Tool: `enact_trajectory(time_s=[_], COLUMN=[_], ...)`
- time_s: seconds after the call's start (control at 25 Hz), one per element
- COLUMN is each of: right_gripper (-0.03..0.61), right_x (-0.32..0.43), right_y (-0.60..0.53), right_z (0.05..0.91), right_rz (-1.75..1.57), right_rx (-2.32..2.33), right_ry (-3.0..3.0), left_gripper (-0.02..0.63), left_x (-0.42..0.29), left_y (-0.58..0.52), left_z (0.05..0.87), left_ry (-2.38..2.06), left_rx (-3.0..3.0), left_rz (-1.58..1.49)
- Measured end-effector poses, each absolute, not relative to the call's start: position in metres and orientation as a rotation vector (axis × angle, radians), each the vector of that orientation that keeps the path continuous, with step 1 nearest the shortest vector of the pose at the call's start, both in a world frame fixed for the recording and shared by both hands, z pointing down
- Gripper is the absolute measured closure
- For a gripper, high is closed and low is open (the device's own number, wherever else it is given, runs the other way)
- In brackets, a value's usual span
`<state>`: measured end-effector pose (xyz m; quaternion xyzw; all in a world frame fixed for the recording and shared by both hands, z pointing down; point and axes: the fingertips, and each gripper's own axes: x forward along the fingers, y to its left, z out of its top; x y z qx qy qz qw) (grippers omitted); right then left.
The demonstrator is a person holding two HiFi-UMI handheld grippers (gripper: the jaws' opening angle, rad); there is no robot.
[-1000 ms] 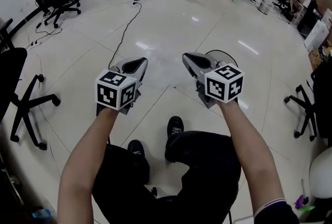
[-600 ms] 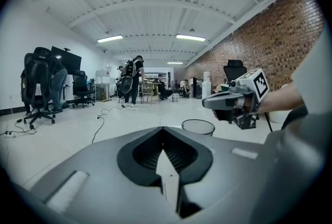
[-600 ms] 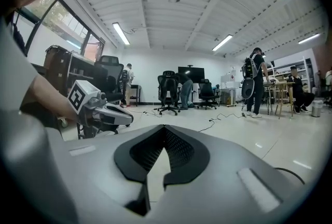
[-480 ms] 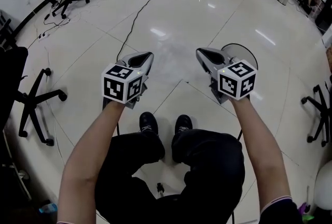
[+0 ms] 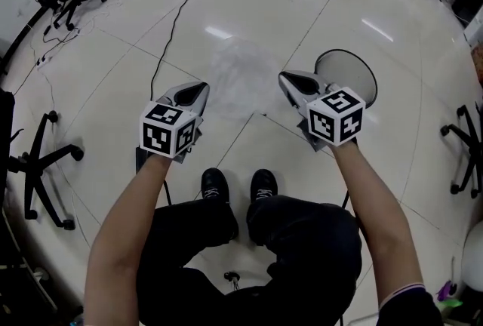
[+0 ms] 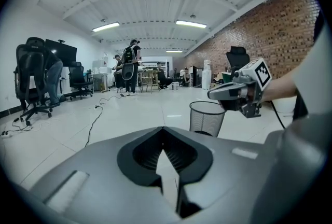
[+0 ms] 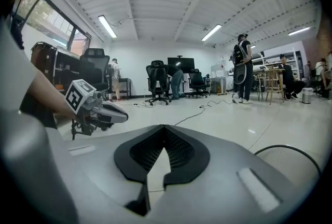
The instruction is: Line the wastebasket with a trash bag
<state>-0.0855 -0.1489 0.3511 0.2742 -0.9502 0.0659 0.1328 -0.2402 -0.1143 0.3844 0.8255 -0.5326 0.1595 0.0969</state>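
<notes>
Floor [image 5: 113, 98] first: a wide sweep of pale, glossy tile fills the head view, and everything for this job sits on it, no bench in play. Just above the middle of the frame lies the trash bag [image 5: 240, 79], a thin, see-through, crumpled sheet spread flat on the tiles. It is not opened out and nothing is touching it. To its right, in the upper right of the centre, stands the wastebasket [image 5: 351, 72], a dark mesh bin, upright, mouth open to the camera and bare inside, with no liner over its rim. The bag is near the bin but clearly apart from it.

Now the tools. The left gripper [image 5: 198, 88] hangs at centre left, its tip aimed toward the bag's lower left edge. Its own view shows the jaws closed tip to tip, with only floor showing through the gap behind the tips and nothing held. The right gripper [image 5: 288, 78] mirrors it at centre right, between the bag and the bin, jaws likewise pressed together and empty.

So the score, as I read it: nothing done yet. Picking up the bag, shaking it open, dropping it into the bin and folding its mouth over the rim are all ahead, and both sets of jaws would have to open before any of that.
</notes>
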Motion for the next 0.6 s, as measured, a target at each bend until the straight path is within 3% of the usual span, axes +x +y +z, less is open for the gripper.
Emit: enact_trajectory(time_s=[0.6], right_gripper=[0.577], right_x=[-0.088], right_y=[-0.204], right_z=[0.478], right_rz=[0.316], right_rx=[0.798], right_ry=[-2.576], left_gripper=[0.603], left_x=[-0.303], left_y=[-0.159], left_z=[0.534], left_ry=[-1.530], left_rx=[2.233], left_rz=[0.755])
